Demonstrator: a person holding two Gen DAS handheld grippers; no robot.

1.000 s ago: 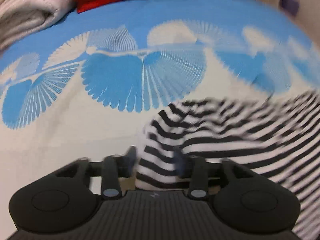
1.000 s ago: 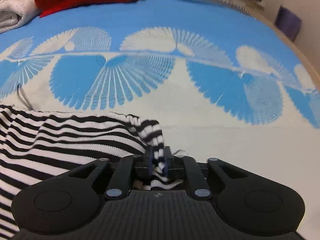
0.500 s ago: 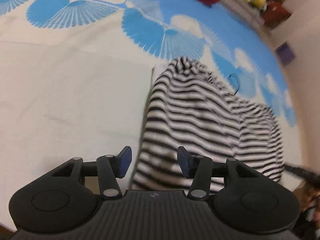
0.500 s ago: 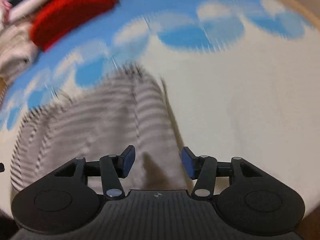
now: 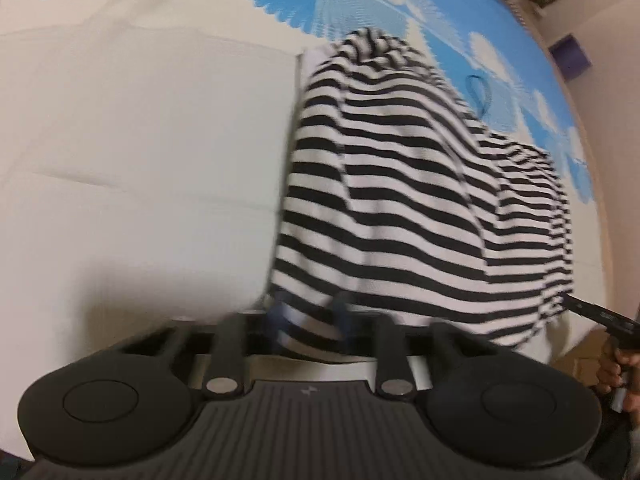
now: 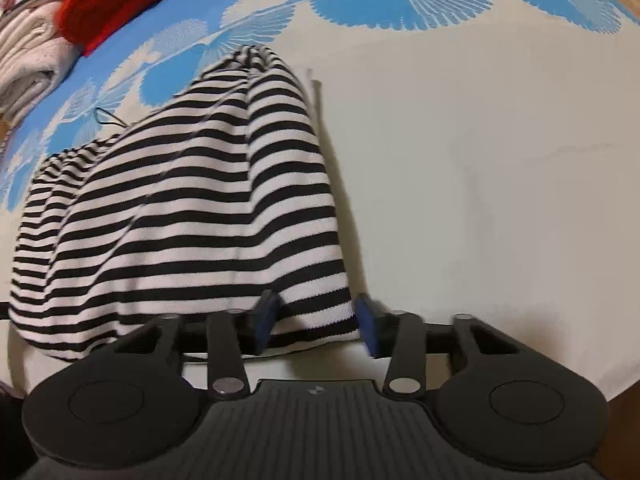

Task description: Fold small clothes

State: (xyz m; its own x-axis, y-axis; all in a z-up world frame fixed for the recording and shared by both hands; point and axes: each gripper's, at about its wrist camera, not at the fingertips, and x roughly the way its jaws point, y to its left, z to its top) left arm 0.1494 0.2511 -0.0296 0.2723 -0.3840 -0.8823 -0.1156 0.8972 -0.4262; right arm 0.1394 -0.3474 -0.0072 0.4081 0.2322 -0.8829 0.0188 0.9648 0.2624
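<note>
Down the left wrist view, our left gripper (image 5: pixel 308 320) has clamped on the near hem of the striped garment (image 5: pixel 400 208), where half a second back it gaped; a hand (image 5: pixel 618 376) shows at far right. Over on the right wrist view, our right gripper (image 6: pixel 316 322) is closing with the hem between its pads, garment heaped on the bedsheet (image 6: pixel 480 160); only here we see the red knit (image 6: pixel 120 4).

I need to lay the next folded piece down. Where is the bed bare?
Bare: the plain cream bedspread right of the striped garment, and the cream stretch on its other side. Crowded: the far corner, with the red cloth and pale folded stack.
</note>
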